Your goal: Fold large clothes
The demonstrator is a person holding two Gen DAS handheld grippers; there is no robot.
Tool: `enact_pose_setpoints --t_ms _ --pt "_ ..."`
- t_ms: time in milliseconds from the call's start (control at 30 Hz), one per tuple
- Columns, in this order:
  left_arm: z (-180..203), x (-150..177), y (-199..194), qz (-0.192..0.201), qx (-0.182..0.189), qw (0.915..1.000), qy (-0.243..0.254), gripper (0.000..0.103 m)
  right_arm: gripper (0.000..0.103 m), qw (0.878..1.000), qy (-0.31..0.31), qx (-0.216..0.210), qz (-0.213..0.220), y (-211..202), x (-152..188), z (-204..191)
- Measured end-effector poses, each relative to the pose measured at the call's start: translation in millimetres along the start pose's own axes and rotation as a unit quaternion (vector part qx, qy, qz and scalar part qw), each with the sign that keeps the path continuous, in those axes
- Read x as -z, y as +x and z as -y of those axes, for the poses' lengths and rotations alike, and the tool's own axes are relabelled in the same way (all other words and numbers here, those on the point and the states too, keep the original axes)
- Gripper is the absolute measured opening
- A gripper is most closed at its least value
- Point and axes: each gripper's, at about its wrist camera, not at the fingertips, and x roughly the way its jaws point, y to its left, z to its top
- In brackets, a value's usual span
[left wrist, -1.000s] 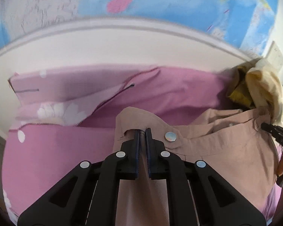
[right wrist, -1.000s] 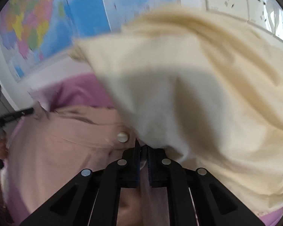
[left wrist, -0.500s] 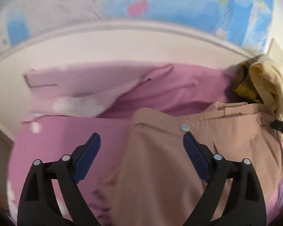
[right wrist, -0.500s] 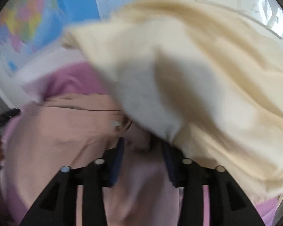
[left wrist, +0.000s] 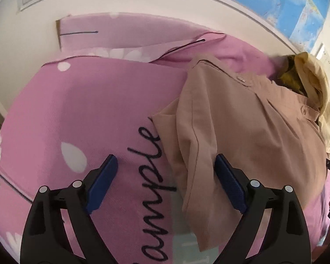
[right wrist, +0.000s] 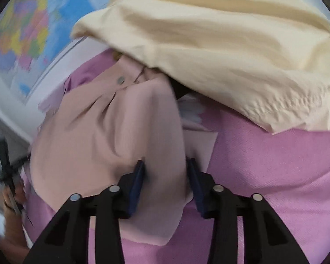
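A pink flower-printed bedsheet (left wrist: 94, 114) covers the bed below a wall map (left wrist: 297, 6); the tan garment (left wrist: 242, 136) lies spread on it, its buttoned top edge toward the wall, beside a cream cloth (right wrist: 220, 44); the left gripper (left wrist: 165, 182) is released, jaws wide above the garment's edge; the right gripper (right wrist: 166, 176) is closing, a tan fold between its jaws, pads not yet pressing.

The trousers (left wrist: 242, 136) lie on the bedsheet (left wrist: 88, 114), right of its lettering (left wrist: 156, 176); a crumpled garment (right wrist: 220, 44) lies beyond them.
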Motion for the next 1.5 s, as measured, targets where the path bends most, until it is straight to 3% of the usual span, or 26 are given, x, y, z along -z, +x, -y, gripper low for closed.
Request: enact_pose_setpoints --t_ms 100,233,367,467,600,700,867,933,1067,1167,1233,1267,1300,1333,1400,1500 --pt "-3.8 8.7 -15.4 0.002 0.011 0.9999 -0.012 0.086 0.052 1.0 0.016 -0.014 0.013 -22.5 10.1 -2.9" --pt "-15.4 32.0 -42.2 -0.001 0.045 0.9983 -0.036 0.086 0.07 0.996 0.027 -0.078 0.019 -56.5 29.7 -1.2" --pt "-13.2 53.7 -54.5 -0.016 0.116 0.9919 -0.049 0.086 0.07 0.984 0.069 -0.163 -0.019 -40.6 53.5 -25.2" --pt "2.6 69.8 -52.7 -0.039 0.159 0.9857 -0.039 0.086 0.07 0.976 0.095 -0.19 -0.038 -23.5 62.6 -33.5" --pt "28.3 79.8 -42.5 -0.061 0.206 0.9764 -0.023 0.088 0.07 0.971 0.118 -0.202 -0.044 -10.1 57.8 -32.1" --pt "41.3 73.8 -33.9 -0.055 0.216 0.9745 -0.028 0.091 0.071 0.973 0.125 -0.194 -0.027 -6.2 53.4 -32.3" --pt "46.6 61.0 -17.9 -0.051 0.245 0.9657 -0.068 0.092 0.073 0.973 0.14 -0.184 -0.001 4.1 43.2 -41.3" --pt "48.8 54.2 -12.2 -0.046 0.258 0.9607 -0.091 0.097 0.074 0.972 0.148 -0.181 0.01 6.3 41.1 -41.9" --pt "57.0 39.1 -2.1 -0.044 0.248 0.9614 -0.11 0.097 0.076 0.973 0.162 -0.16 0.044 13.4 33.5 -46.8" --pt "62.1 30.4 3.1 -0.032 0.234 0.9639 -0.122 0.097 0.084 0.973 0.166 -0.147 0.068 18.0 28.7 -52.6" --pt "64.6 25.3 6.7 -0.024 0.217 0.9669 -0.132 0.086 0.09 0.974 0.162 -0.137 0.077 23.7 23.1 -61.3" --pt "62.8 23.4 8.3 -0.024 0.206 0.9688 -0.136 0.066 0.09 0.975 0.16 -0.131 0.077 27.8 19.6 -65.9" --pt "59.1 21.5 10.7 -0.025 0.193 0.9704 -0.143 0.052 0.081 0.975 0.159 -0.132 0.077 31.0 17.8 -68.3" --pt "56.4 20.5 11.7 -0.028 0.198 0.9683 -0.149 0.043 0.054 0.975 0.158 -0.139 0.071 35.8 16.2 -69.3" --pt "50.0 20.1 8.7 -0.025 0.214 0.9633 -0.16 0.022 0.02 0.97 0.164 -0.173 0.044 47.3 12.3 -66.2" --pt "44.4 19.6 -9.7 -0.012 0.239 0.9582 -0.157 0.011 0.012 0.973 0.133 -0.185 0.047 35.3 10.6 -74.4"
